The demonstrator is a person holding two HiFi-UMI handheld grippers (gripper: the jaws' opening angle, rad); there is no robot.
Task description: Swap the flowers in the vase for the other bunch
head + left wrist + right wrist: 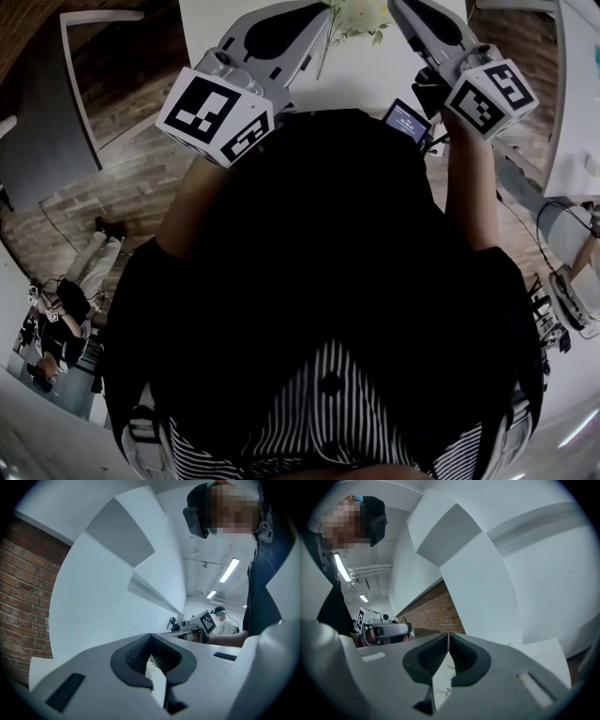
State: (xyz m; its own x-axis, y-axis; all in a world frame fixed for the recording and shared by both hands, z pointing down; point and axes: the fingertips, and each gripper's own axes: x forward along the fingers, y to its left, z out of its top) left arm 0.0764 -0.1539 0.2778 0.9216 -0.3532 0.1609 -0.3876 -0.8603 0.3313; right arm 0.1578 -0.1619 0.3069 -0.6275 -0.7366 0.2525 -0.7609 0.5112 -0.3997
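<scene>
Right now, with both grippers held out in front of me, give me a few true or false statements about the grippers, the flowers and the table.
1. The left gripper grips a flower stem. False: its jaws are shut on nothing.
2. The right gripper is shut and empty. True.
3. Pale flowers show over the white table, ahead of both grippers. True.
4. The table is dark wood. False: the table is white; the wooden floor lies beside it.
</scene>
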